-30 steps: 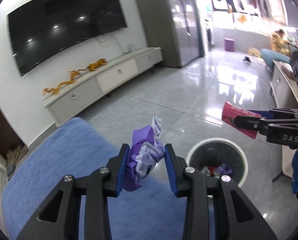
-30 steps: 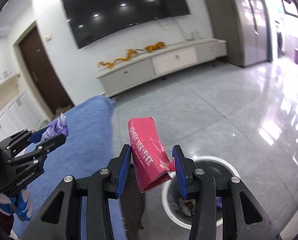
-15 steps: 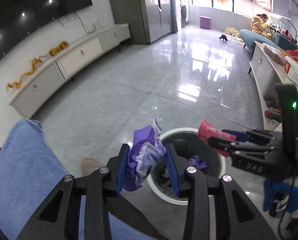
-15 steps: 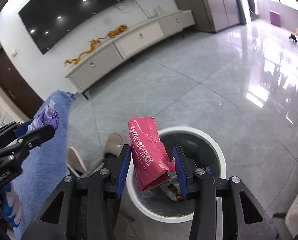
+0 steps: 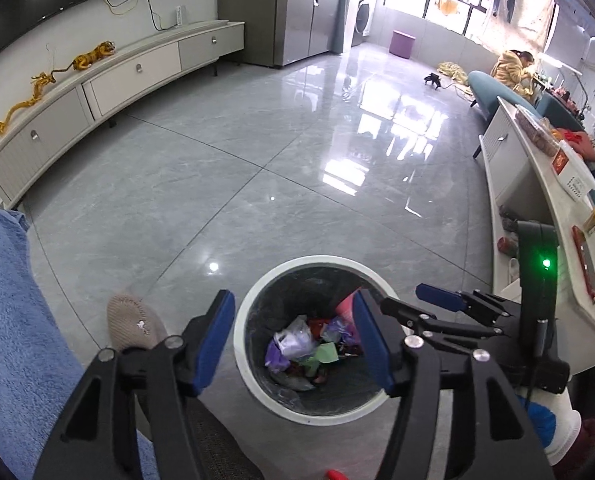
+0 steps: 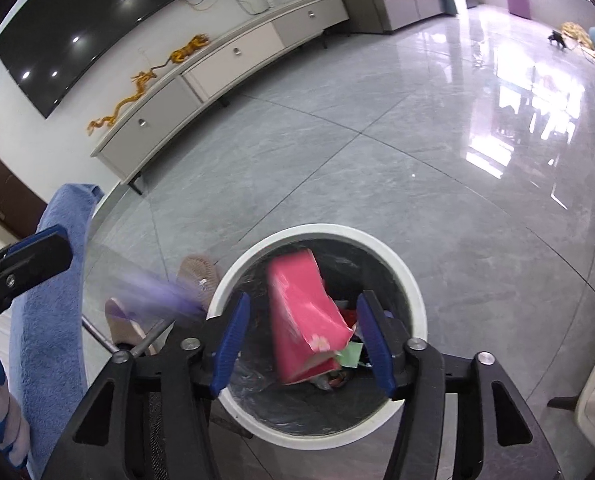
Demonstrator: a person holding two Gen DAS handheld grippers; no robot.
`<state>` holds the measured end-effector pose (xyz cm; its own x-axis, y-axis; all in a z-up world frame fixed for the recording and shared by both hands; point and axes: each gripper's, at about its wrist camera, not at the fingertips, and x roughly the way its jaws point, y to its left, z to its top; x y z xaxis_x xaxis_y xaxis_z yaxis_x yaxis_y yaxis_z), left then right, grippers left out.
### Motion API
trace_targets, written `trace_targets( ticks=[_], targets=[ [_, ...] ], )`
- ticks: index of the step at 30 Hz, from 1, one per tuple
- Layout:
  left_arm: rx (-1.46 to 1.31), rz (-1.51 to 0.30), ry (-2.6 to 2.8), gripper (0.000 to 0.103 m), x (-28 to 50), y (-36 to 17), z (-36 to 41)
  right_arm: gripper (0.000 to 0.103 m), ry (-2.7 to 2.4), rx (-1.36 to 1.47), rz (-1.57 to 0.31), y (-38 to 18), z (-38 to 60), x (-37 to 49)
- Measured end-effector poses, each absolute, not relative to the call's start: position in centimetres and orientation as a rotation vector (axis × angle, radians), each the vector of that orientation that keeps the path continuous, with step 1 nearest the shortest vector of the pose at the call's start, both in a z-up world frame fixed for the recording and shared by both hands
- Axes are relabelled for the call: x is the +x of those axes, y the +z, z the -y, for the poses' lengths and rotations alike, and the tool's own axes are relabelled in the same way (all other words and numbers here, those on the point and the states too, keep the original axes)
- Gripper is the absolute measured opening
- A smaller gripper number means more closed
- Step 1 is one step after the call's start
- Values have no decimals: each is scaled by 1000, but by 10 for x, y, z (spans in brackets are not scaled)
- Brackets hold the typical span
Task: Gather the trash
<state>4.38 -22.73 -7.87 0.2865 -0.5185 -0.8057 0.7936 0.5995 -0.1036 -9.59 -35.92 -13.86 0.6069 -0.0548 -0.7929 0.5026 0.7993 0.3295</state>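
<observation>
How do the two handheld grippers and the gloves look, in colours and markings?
Both the left gripper and the right gripper have black angular frames, silver screws and blue pads. The right one carries a black post with a green light. The glove is white and blue.

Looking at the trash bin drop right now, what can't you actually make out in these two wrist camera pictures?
- Purple wrapper: right wrist view shows only a motion-blurred streak beside the white-rimmed round trash bin; shape unreadable.
- Pink paper carton: blurred mid-fall, print illegible; in the left wrist view, the left gripper, jaws opening, covers most of it.
- Bin's bottom: buried under trash in both views.
- Right gripper, jaws opening: the lower edge cuts off its handle.
</observation>
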Motion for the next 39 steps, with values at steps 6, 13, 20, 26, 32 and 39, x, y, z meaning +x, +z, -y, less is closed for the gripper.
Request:
trace_targets(
  ticks=[6,13,20,26,32,39],
  targets=[
    [317,-922,-887,61,41,-75,217,61,-364,564,-865,-134,358,-101],
    [309,-814,-777,71,37,-55,179,64,-351,507,-834,-107,338,-103],
    [317,-717,-640,75,25,-41,128,68,-305,434,-786,-74,302,-94],
    [285,-695,-545,85,22,-35,82,74,-241,367,-758,-51,264,-83],
    [268,-655,-468,90,20,-28,48,79,-186,303,-741,-33,230,-75],
    [236,-615,-399,90,14,-18,20,95,-159,228,-722,-19,191,-69]
  ],
)
